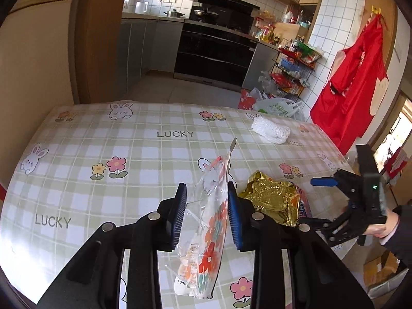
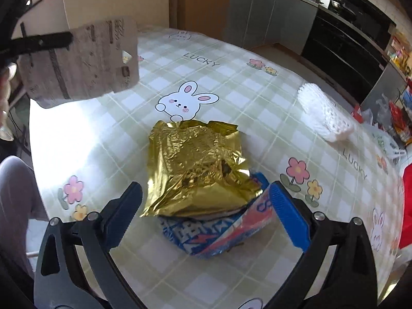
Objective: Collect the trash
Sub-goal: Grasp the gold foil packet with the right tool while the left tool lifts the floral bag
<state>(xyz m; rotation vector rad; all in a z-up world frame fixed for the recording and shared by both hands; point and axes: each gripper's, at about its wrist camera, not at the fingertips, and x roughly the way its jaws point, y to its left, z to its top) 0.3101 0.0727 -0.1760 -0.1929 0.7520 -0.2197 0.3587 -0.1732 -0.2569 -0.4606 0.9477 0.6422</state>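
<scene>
clear printed bags: 1 (image 1: 206,221) | gold foil wrappers: 1 (image 2: 195,164) | blue-and-red packets: 1 (image 2: 219,234) | white foam nets: 1 (image 1: 270,130) | tongs: 2, left tongs (image 1: 206,206), right tongs (image 2: 206,211)

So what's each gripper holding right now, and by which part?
The left gripper pinches the clear flower-printed plastic bag across its middle. The right gripper holds nothing; its jaws stand open around the gold foil wrapper.
</scene>
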